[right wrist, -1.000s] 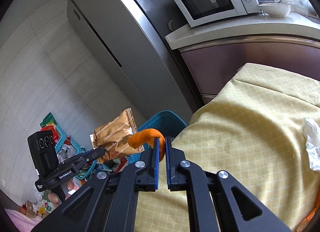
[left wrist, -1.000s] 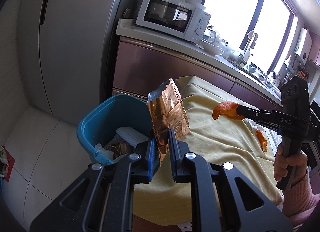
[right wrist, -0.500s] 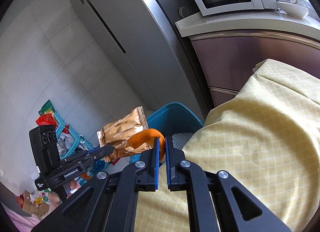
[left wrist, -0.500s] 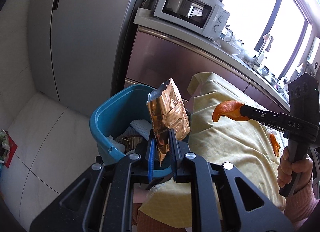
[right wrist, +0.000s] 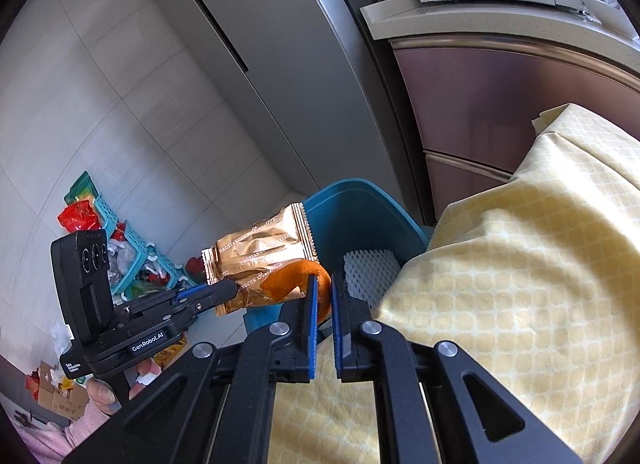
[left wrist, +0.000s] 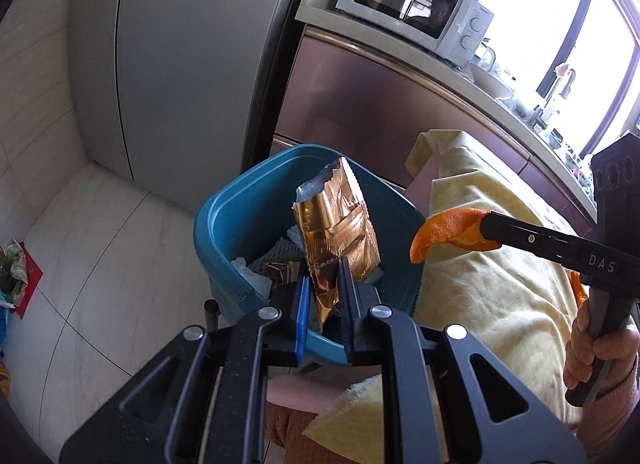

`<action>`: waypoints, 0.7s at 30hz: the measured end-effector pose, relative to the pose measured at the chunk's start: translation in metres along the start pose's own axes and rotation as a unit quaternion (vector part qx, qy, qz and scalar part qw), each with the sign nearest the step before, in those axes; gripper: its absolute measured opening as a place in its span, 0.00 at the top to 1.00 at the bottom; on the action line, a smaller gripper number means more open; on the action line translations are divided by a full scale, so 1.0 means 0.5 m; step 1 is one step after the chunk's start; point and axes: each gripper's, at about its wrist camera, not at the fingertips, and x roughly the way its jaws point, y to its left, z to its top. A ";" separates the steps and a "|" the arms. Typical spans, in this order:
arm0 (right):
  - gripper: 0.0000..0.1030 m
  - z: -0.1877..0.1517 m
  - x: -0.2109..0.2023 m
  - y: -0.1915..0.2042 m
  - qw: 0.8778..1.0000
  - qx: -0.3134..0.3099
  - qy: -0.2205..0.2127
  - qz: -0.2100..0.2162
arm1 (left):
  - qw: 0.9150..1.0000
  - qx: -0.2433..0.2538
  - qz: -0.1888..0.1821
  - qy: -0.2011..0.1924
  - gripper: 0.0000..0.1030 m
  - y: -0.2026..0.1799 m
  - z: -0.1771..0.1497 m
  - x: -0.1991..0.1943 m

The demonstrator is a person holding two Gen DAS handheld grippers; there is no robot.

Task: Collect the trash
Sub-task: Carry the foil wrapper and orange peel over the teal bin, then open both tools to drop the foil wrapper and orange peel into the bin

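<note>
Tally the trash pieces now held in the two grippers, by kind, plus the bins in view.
Crinkled gold foil snack wrapper, in the left gripper: 1
Curled orange peel, in the right gripper: 1
Blue plastic bin: 1
Total: 3

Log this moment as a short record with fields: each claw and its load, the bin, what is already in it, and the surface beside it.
left claw: shut on gold snack wrapper, held over the bin's opening
right claw: shut on orange peel, near the bin's rim
bin: blue, open-topped, on the floor beside the table
bin contents: white foam netting, other wrappers
table cover: yellow cloth
background: microwave on the counter
</note>
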 end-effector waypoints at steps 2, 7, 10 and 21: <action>0.95 0.002 0.012 0.001 1.000 -0.002 0.006 -0.004 | 1.000 -0.003 0.001 0.005 0.87 0.005 0.001 0.012; 0.94 0.004 0.040 0.004 1.000 -0.002 0.019 -0.010 | 1.000 -0.009 0.006 0.013 0.86 0.007 0.005 0.044; 0.92 0.003 0.055 0.010 1.000 -0.002 0.026 -0.014 | 1.000 -0.012 0.009 0.018 0.86 0.010 0.007 0.064; 0.90 -0.008 0.056 0.000 0.999 0.011 0.027 -0.016 | 0.999 -0.022 0.010 0.031 0.80 0.012 -0.007 0.101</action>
